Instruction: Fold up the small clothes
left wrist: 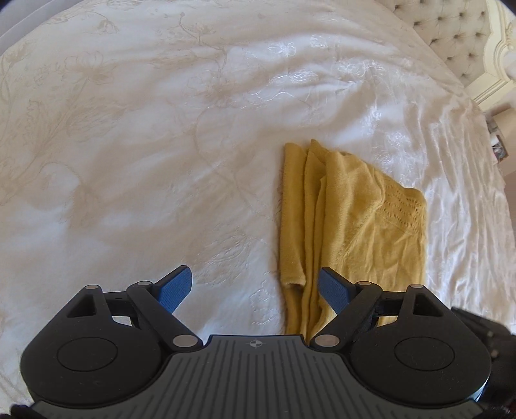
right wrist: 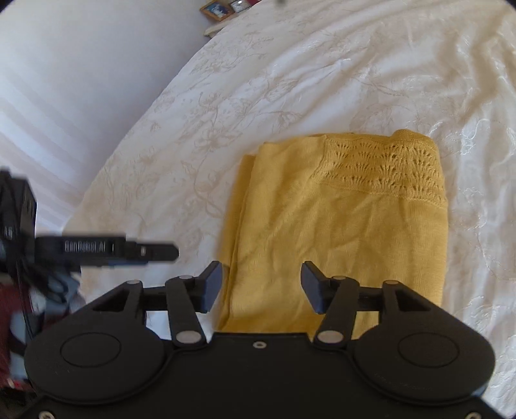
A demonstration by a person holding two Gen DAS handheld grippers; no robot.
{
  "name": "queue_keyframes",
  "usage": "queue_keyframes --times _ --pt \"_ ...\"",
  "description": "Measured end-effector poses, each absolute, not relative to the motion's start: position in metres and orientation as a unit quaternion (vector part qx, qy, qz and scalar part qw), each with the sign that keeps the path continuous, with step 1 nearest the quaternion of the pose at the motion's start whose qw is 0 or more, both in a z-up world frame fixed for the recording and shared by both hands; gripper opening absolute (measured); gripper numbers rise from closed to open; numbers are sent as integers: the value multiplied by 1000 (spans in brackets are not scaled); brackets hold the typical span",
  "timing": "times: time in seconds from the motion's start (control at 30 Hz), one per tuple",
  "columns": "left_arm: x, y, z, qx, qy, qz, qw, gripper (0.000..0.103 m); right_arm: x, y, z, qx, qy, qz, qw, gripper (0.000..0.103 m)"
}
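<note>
A mustard-yellow knitted garment (left wrist: 348, 219) lies folded in a rough rectangle on the white bedspread (left wrist: 145, 145), with a lace-pattern band on one end. In the left wrist view my left gripper (left wrist: 254, 288) is open and empty, just above the bed, its right finger over the garment's near left edge. In the right wrist view the garment (right wrist: 338, 225) fills the centre and my right gripper (right wrist: 262, 287) is open and empty above its near edge. The left gripper (right wrist: 122, 251) also shows there, side-on at the left, beside the garment.
A tufted cream headboard (left wrist: 451, 42) stands at the far right. The bed edge and a white striped wall (right wrist: 64, 96) are on the left of the right wrist view. Picture frames (right wrist: 219, 9) sit on a far shelf.
</note>
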State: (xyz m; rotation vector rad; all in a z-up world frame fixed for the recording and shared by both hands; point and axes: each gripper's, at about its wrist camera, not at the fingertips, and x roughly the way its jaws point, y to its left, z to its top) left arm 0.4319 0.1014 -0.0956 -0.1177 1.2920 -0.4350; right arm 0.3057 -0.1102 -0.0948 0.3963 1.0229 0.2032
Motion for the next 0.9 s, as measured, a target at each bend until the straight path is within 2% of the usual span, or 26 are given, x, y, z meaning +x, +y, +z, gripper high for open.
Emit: queue_keyframes --times 0.3,0.37,0.4,0.43,0.47,0.7,0.9 --pt "437 85 -96 -60 608 -209 764 85 275 -10 -125 -82 505 177 841 61" --pt "435 84 -97 -56 611 -212 761 85 276 -1 -133 -131 507 166 836 52" --pt "434 83 -97 -54 612 -213 759 85 276 1 -136 -146 507 159 834 36" --pt "433 82 -97 -54 614 -214 758 85 278 -1 -135 -146 506 153 836 15" --pt "433 82 -98 -54 616 -216 756 85 279 -8 -132 -126 504 150 841 10" --pt "431 68 -99 -85 631 -251 729 85 273 -97 -89 104 458 68 880 10" --pt "434 36 -111 -124 641 -288 701 85 266 -132 -90 155 460 37 874 10"
